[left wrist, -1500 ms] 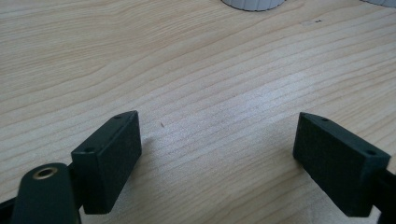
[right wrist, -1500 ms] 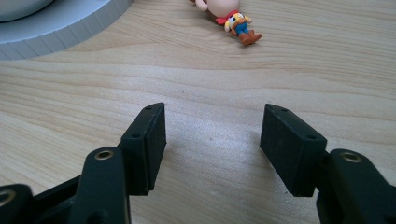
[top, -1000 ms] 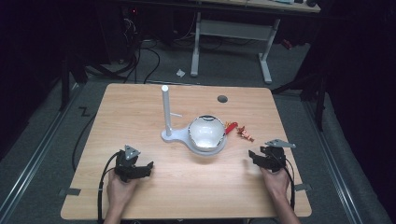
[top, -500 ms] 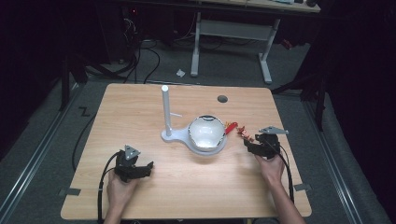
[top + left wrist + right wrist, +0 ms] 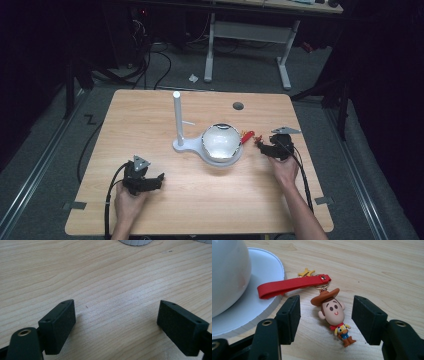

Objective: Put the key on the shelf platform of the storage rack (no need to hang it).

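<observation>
Since the earlier pictures the right gripper has travelled from the near right part of the table forward and inward, and now sits just beside the white stand's base. Its jaws stand apart on either side of a cowboy keychain figure, which lies flat on the wood between the fingers without touching either one. The figure's red strap runs ahead of the fingertips, its far end resting on the rim of the base; the right hand and forearm have followed the gripper forward.
</observation>
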